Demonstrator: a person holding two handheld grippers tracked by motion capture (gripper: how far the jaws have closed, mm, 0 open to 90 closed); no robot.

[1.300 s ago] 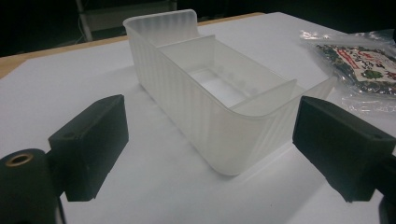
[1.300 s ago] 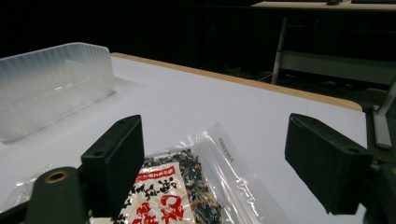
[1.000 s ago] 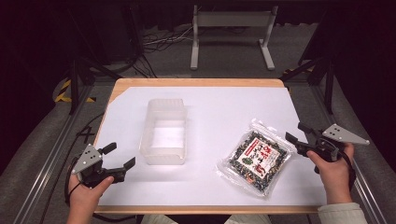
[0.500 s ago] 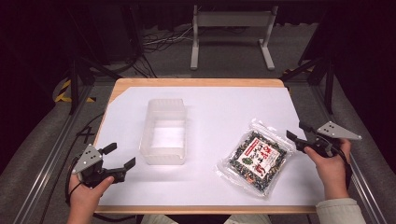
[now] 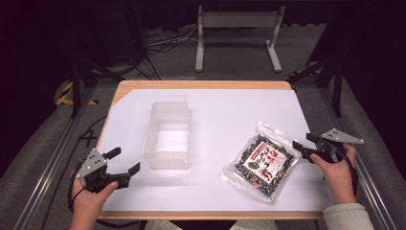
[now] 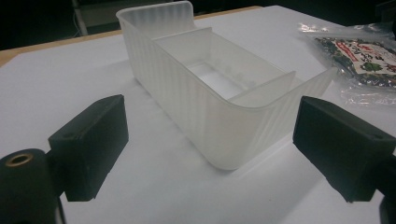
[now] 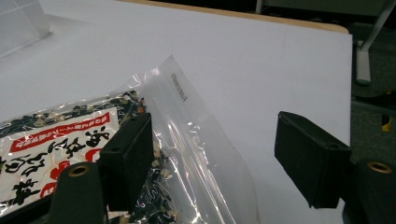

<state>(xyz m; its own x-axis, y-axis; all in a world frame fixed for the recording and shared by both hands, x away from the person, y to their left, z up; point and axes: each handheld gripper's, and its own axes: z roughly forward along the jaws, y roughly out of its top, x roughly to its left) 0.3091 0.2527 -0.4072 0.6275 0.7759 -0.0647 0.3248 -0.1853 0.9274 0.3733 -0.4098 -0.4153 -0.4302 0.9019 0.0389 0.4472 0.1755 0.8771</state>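
Counter [image 5: 230,103]: wooden edge, white sheet over most of the top.

Translucent plastic bin [image 5: 168,135] stands upright on the sheet, left of centre, long side running away from the person. Ribbed walls, rounded corners. In the left gripper view the bin [image 6: 219,93] shows two inner dividers across it, making a larger middle compartment with a narrow one at each end. Nothing visible inside.

Clear bag [image 5: 262,162] lies flat on the sheet to the right of the bin, well apart from it, turned at an angle. Dark mixed contents, white label with red and black print. In the right gripper view the bag [image 7: 154,140] has a clear sealed edge strip pointing away from the bin.

Left gripper [image 5: 123,162]: held in the person's left hand [image 5: 88,203], near the front-left corner of the bin, not touching it. Fingers [image 6: 91,140] released, spread wide, nothing between them; bin's near end seen through the gap.

Right gripper [image 5: 303,142]: held in the right hand [image 5: 337,175], just beside the bag's right corner, on the side away from the bin. Fingers [image 7: 310,158] released and wide apart; one finger sits over the bag's edge, contact cannot be told.
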